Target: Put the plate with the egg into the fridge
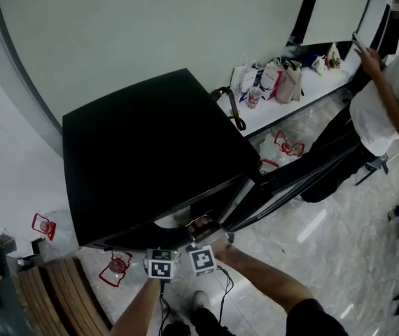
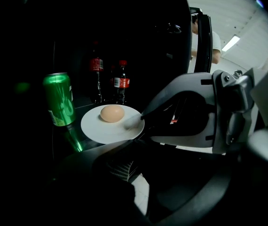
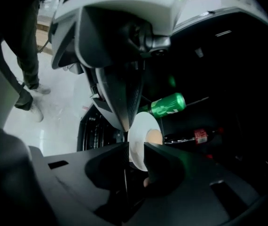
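The right gripper (image 3: pixel 127 138) has its jaws closed down on the near rim of the white plate (image 2: pixel 101 132), one finger above the rim and one below, so the plate stands between them edge-on in the right gripper view. The egg (image 2: pixel 112 113) lies on the plate, toward its far side, away from the pinched rim. Plate and egg are inside the dark fridge (image 1: pixel 150 145), at the level of a shelf; whether the plate rests on it or hangs just above cannot be told. A green can (image 2: pixel 59 99) stands just left of the plate, and cola bottles (image 2: pixel 121 81) stand behind it, deeper in. The left gripper (image 2: pixel 142 173) hangs in front of the shelf with its jaws apart and nothing between them; the plate lies beyond their tips, not touching them. In the head view both grippers sit side by side at the fridge's front edge, beside the open door (image 1: pixel 290 177).
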Motion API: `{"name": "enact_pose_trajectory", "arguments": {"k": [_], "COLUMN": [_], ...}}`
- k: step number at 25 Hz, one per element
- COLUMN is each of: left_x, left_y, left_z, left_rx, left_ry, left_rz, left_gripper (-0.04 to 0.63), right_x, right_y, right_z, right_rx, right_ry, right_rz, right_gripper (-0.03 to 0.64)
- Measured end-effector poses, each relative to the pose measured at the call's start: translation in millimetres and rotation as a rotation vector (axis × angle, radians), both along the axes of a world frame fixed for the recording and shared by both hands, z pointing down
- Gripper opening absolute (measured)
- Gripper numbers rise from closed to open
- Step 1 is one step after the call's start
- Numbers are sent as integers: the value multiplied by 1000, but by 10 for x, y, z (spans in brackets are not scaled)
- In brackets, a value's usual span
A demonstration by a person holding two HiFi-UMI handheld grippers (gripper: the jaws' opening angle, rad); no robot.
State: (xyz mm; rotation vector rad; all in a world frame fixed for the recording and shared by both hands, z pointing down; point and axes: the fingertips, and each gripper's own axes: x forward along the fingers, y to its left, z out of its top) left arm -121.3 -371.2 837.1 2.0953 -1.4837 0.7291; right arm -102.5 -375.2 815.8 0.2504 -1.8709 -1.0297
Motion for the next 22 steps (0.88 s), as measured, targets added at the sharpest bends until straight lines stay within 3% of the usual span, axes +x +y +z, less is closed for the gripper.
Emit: {"name": "enact_pose_trajectory", "arguments": {"k": [3, 6, 9, 14, 17, 22], "left_x": [-17, 32, 82, 282, 444, 747], "left_y": [88, 230, 421, 784, 1086, 1464], "left_z": [-199, -494, -882, -1682, -2073, -2493], "left_rx": [43, 85, 148, 276, 326, 369], "left_ry": [-5, 59, 89, 123, 144, 171], "left_rz": [7, -7, -5, 71, 138, 225], "left_gripper": [11, 11, 11, 11, 11, 11], "right_x": [75, 250, 446, 811, 1003, 1292], "right_y": [170, 181, 367, 751, 1057, 1546], "right_z": [-227, -521, -884, -1625, -2001, -2482], "right_rx": [-79, -88, -157, -234, -265, -253], "right_ry": [-136, -353, -558, -863, -986, -1101], "right_rz": [87, 267, 420, 647, 735, 783], "right_gripper": [87, 87, 87, 87, 87, 87]}}
